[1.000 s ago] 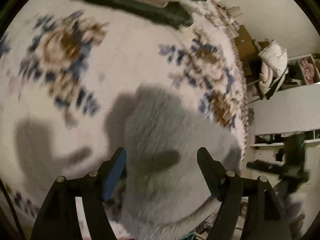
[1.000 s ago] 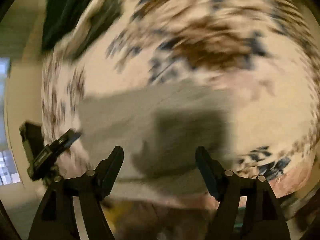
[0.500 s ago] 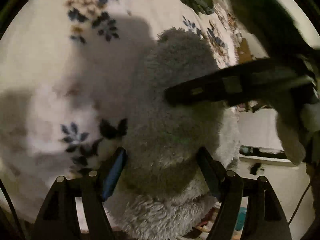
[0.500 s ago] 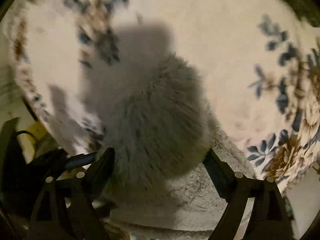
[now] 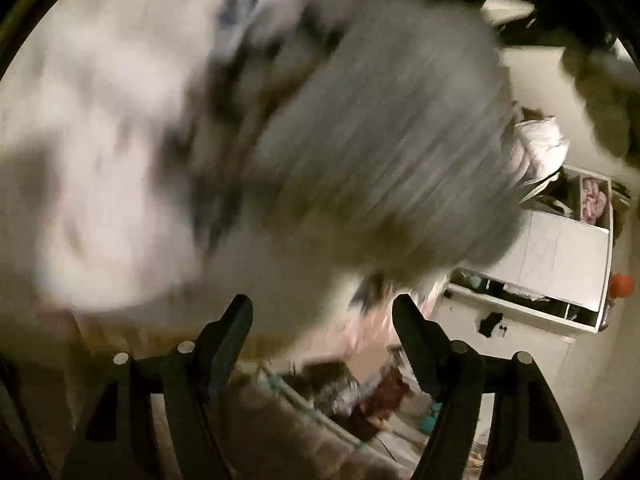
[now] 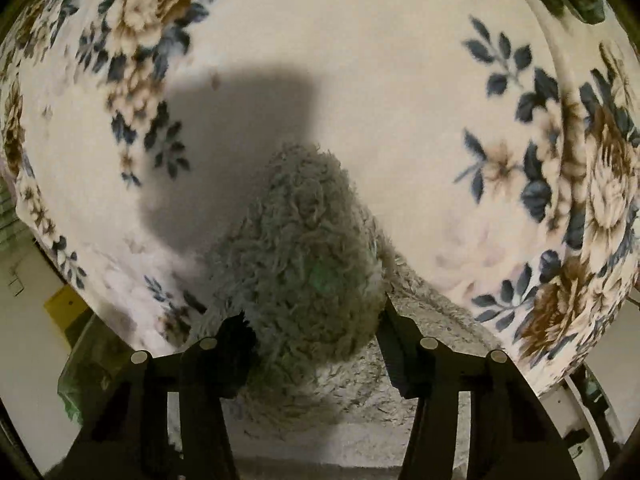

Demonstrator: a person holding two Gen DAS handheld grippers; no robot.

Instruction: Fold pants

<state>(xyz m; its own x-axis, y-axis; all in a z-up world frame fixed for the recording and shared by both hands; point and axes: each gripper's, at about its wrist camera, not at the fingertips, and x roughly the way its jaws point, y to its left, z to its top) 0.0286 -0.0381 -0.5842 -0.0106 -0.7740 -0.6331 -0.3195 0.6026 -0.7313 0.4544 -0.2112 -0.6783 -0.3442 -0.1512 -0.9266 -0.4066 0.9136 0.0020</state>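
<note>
Pants (image 6: 304, 264), grey and fleecy, bunch between the closing right tool (image 6: 312, 324); the blurred left tool (image 5: 322, 314) stands spread.

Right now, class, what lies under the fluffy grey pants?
Under the grey pants lies the floral blanket, visible all around them. The part directly beneath is covered, so anything else there cannot be seen.
</note>
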